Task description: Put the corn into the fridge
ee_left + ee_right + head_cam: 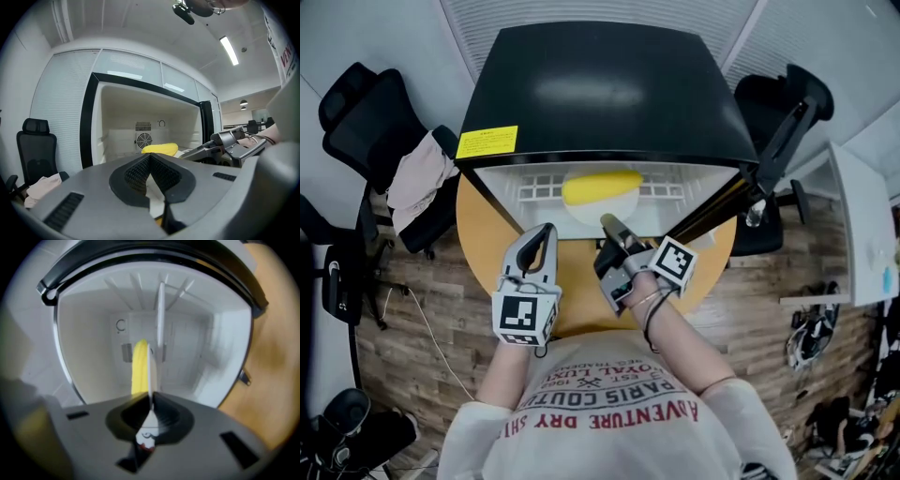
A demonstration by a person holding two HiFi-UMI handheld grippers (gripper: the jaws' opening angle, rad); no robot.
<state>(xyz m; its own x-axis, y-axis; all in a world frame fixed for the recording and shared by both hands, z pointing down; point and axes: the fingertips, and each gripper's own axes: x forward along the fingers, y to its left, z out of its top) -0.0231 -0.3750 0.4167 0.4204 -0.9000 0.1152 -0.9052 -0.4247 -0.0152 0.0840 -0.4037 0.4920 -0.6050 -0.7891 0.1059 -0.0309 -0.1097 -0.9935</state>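
Observation:
A yellow corn cob [602, 187] lies on a white plate [605, 215] on the wire shelf inside the open black fridge [591, 89]. My right gripper [609, 225] reaches to the fridge's mouth and is shut on the plate's near rim. In the right gripper view the plate [152, 373] shows edge-on between the jaws of the right gripper [151, 398], with the corn [139, 367] just left of it. My left gripper [546, 232] hovers shut in front of the fridge, left of the plate, holding nothing. From the left gripper [150, 157] the corn [160, 149] shows inside the fridge.
The fridge stands on a round wooden table [483, 244]. Its open door [712, 208] swings out to the right, close beside my right gripper. Black office chairs [356, 122] flank the table, the left one draped with cloth [420, 178]. A white desk [862, 234] is far right.

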